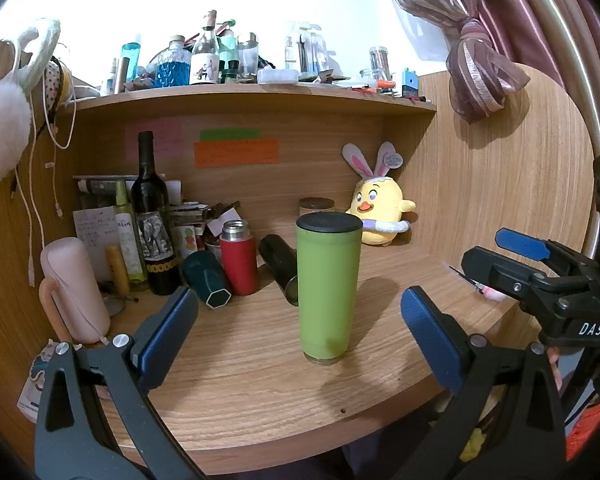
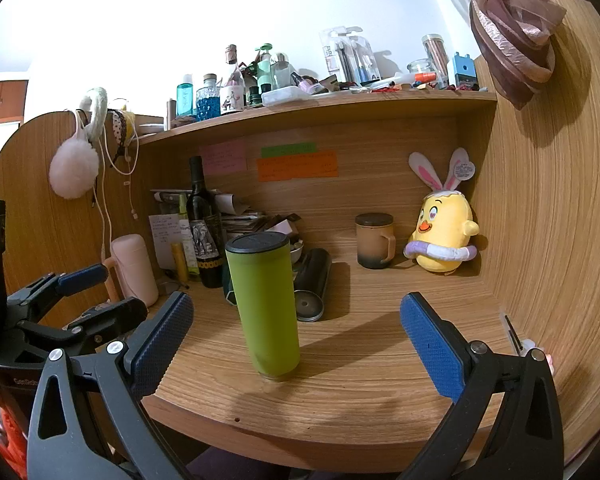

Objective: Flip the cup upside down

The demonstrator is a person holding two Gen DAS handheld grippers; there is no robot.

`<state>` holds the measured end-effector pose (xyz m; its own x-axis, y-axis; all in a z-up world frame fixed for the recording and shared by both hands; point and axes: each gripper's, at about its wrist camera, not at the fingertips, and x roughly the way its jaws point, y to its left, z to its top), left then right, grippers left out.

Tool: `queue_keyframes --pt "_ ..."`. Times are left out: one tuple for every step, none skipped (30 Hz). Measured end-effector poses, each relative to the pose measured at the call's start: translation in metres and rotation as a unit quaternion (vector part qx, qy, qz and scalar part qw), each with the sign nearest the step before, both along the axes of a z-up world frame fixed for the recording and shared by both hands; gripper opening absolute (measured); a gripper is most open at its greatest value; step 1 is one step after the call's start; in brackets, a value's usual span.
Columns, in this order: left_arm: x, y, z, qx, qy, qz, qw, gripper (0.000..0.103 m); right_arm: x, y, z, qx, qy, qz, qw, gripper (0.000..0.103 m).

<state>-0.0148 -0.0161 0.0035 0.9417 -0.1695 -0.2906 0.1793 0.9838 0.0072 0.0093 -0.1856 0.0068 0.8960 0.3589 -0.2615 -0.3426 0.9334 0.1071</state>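
Note:
A tall green cup [image 1: 327, 286] with a black end on top stands on the wooden desk [image 1: 260, 392]; it also shows in the right wrist view [image 2: 266, 308]. My left gripper [image 1: 300, 336] is open and empty, its blue pads on either side of the cup, short of it. My right gripper [image 2: 296, 344] is open and empty, the cup between its pads but further in. The right gripper also shows at the right of the left wrist view [image 1: 512, 258]; the left gripper shows at the left of the right wrist view [image 2: 88, 292].
Behind the cup lie a black flask [image 1: 280, 268] and a dark teal cup [image 1: 208, 284], with a red flask [image 1: 239, 258], wine bottle [image 1: 152, 216] and pink tumbler [image 1: 76, 284] to the left. A brown mug [image 2: 374, 240] and yellow plush chick [image 2: 444, 236] stand at the back right.

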Motion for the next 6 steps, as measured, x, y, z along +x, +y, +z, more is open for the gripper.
queue_keyframes --pt "0.0004 -0.0001 -0.0002 -0.001 0.001 0.000 1.0000 0.103 -0.0004 0.0005 0.0006 0.000 0.000 0.000 1.000 0.103" --pt "0.0010 0.0003 -0.0003 -0.003 0.003 -0.001 1.0000 0.103 -0.0004 0.0004 0.0006 0.000 0.000 0.000 1.000 0.103" --pt "0.0014 0.0003 -0.0004 -0.004 0.004 -0.002 1.0000 0.103 -0.0003 0.0002 0.0005 0.000 0.000 0.000 1.000 0.103" --pt "0.0020 0.0004 -0.0005 -0.005 0.005 -0.003 1.0000 0.103 -0.0003 0.0001 0.0005 0.000 0.000 0.000 1.000 0.103" --pt "0.0024 0.0006 -0.0008 -0.006 0.006 -0.003 1.0000 0.103 -0.0003 0.0000 0.0005 0.000 0.000 0.000 1.000 0.103" --pt "0.0028 0.0008 -0.0011 -0.006 0.007 -0.003 1.0000 0.103 -0.0006 0.0000 0.0008 0.001 0.001 0.001 1.000 0.103"
